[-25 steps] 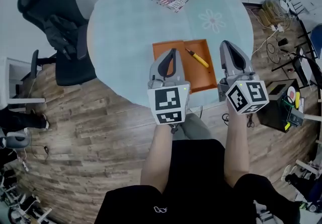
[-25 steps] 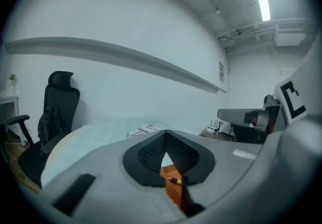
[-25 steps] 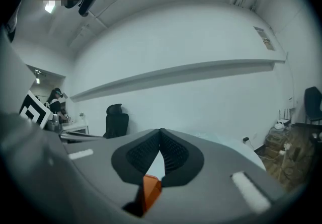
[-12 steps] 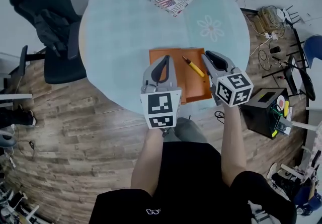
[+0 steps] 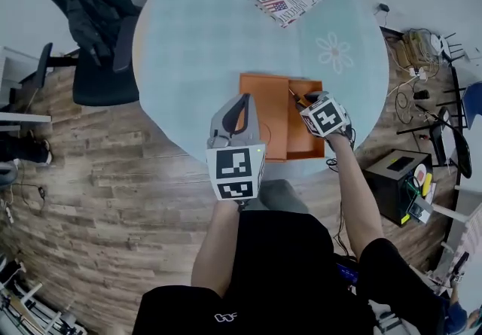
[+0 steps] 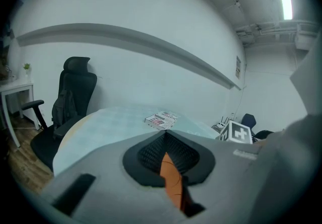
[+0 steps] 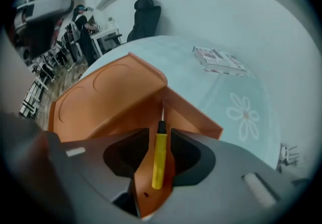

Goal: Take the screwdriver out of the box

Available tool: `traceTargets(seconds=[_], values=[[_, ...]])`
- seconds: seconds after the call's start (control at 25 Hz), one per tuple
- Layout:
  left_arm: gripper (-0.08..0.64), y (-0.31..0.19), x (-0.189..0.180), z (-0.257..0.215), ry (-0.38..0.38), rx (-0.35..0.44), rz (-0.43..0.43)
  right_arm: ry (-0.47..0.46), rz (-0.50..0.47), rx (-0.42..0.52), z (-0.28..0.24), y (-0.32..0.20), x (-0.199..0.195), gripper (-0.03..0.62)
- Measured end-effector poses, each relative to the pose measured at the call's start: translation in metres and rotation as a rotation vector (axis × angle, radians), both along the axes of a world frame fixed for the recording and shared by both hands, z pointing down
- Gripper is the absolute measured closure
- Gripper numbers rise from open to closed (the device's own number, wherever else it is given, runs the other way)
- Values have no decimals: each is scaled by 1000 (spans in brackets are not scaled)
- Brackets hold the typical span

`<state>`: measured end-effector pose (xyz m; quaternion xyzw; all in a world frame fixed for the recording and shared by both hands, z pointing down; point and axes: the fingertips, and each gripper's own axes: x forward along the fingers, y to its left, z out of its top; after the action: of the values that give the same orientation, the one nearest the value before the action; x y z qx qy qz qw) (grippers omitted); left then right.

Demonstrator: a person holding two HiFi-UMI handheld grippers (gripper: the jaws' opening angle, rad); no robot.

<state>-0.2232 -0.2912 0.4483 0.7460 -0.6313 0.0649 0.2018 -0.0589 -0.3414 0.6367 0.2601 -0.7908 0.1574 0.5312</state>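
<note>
Screwdriver (image 7: 158, 162) alone on the floor of the orange box (image 7: 108, 97), near the tabletop (image 5: 196, 40) edge. Right gripper (image 7: 160, 131) straddles the yellow handle, fingers slightly apart, not pinching yet, probably lining up the lift. Left gripper (image 6: 165, 136) hangs above the box's left side, closed and empty, out of the way.

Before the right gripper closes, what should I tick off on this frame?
1. Screwdriver lies in the orange box: ok.
2. Right gripper is lined up, with the yellow handle between its jaws: ok.
3. Right jaws are apart and not yet pinching the handle: ok.
4. Left gripper is shut, holds nothing and sits to the left of the screwdriver: ok.
5. Left gripper is bracing the box against sliding: cannot tell. It sits over the box's left part, but contact is not visible.
</note>
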Motion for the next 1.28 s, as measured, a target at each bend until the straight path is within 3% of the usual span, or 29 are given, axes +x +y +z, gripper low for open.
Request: traceTargets(seconds=[0.24, 0.36, 0.64, 0.8, 0.96, 1.12, 1.28], values=[[558, 0, -15, -5, -13, 11, -45, 155, -11, -40, 19, -1, 0, 448], [558, 1, -12, -5, -16, 13, -44, 213, -16, -54, 23, -2, 2, 480], [558, -5, 10, -9, -42, 23, 2, 243, -3, -111, 29, 1, 2, 500], [558, -10, 19, -18, -50, 43, 25, 95, 124, -97, 6, 3, 5, 502], [558, -18, 30, -23, -44, 63, 43, -132, 230, -23, -43, 0, 6, 502], [558, -28, 48, -38, -34, 107, 70, -422, 241, 127, -122, -16, -3, 502], [558, -42, 62, -71, -43, 185, 86, -650, 204, 332, -219, -23, -4, 502]])
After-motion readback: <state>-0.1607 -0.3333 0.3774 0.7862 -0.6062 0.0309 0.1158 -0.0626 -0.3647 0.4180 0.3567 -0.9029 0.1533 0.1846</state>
